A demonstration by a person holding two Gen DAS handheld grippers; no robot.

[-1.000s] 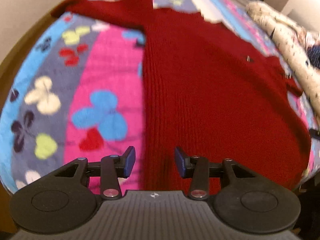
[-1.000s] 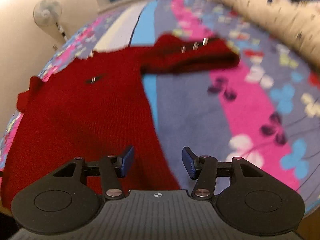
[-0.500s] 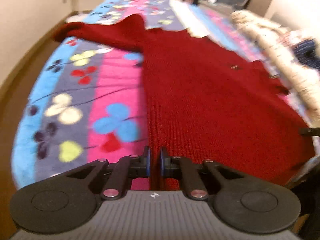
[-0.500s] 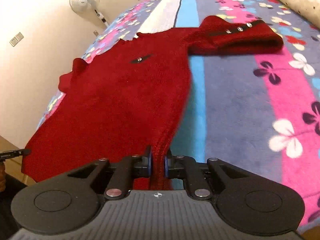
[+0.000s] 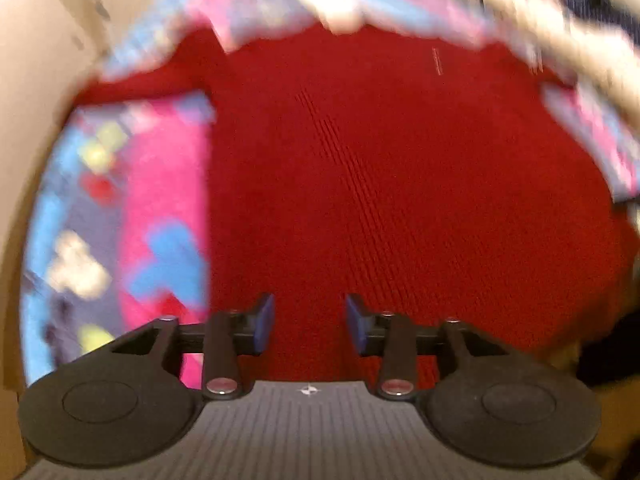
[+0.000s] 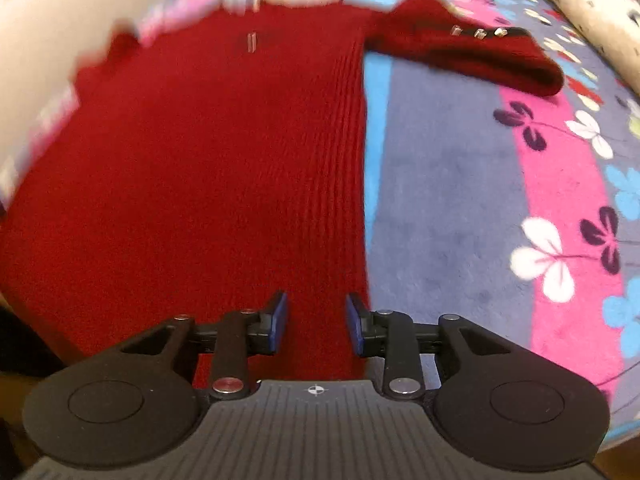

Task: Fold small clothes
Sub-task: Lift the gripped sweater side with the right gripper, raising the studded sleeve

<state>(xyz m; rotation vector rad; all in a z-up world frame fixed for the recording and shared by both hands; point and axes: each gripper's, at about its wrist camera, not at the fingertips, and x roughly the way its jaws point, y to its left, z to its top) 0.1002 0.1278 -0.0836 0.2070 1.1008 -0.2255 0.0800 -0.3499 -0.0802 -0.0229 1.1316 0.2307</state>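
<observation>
Sweater (image 6: 208,168) in red knit lies flat on the flowered blanket (image 6: 460,184).
Left gripper (image 5: 310,322) and right gripper (image 6: 316,322) hang over its near hem, jaws having just opened, pads apart, gripping nothing; one sleeve (image 6: 472,54) stretches far right.

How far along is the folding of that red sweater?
Barely begun. Done: the red sweater lies spread flat on the flowered blanket, its sleeve out sideways. In hand: nothing. The left tool and right tool hover over the near hem, jaws just reopened with knit showing between them, unpinched. Left: every fold, sleeves and body.
</observation>
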